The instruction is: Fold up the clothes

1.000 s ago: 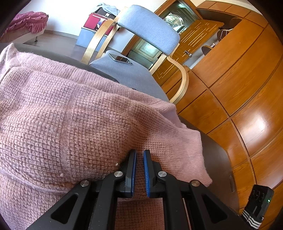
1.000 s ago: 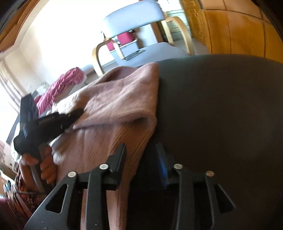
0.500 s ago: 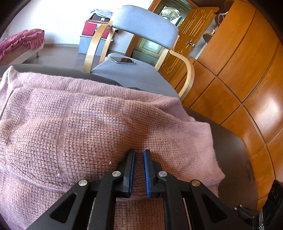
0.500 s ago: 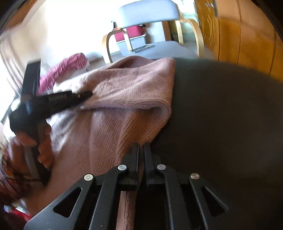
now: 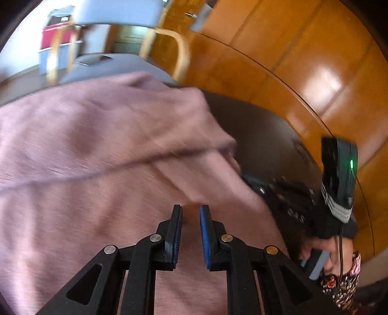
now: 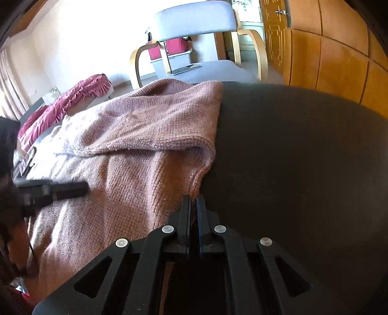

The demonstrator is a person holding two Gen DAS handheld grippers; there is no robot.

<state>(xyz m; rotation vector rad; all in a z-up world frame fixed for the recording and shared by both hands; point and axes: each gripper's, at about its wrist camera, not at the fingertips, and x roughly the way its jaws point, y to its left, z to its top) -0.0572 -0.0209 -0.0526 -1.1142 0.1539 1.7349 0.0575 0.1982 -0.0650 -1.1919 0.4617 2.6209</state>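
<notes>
Left gripper (image 5: 190,210) sat at 6 o'clock of the left wrist view, blue-padded jaws parting, a gap between them with pink knit showing through but pads not pressing on it. Pink knit sweater (image 5: 97,150) filled the view from 9 o'clock through the middle, blurred, a folded flap ending around 3 o'clock of the gripper tips. It lay on the dark table (image 5: 266,135). Right gripper body (image 5: 339,169), black with a green light, showed at 3 o'clock, its far end hidden under the sweater edge. Person's patterned sleeve (image 5: 344,281) at 4 o'clock. Grey armchair (image 5: 116,14) with bent wood arms at 12 o'clock, wooden cabinet panels (image 5: 303,60) at 1 to 2 o'clock.

Right wrist view: right gripper (image 6: 193,201) at 6 o'clock, jaws clamped tight on the sweater's (image 6: 145,135) edge, cloth pinched between the pads right where knit met table. Sweater spread from centre out to 9 o'clock, top layer folded over, fold rim running toward 3 o'clock of centre. Dark table (image 6: 303,169) bare from 3 to 5 o'clock. Left gripper (image 6: 60,189) came in at 9 o'clock, fingers lying over the knit; jaw state not readable from here. Armchair (image 6: 194,24) at 12 o'clock, a phone (image 6: 184,69) on its seat. Red ruffled fabric (image 6: 68,101) at 10 o'clock. Cabinet (image 6: 327,48) at 1 o'clock.
</notes>
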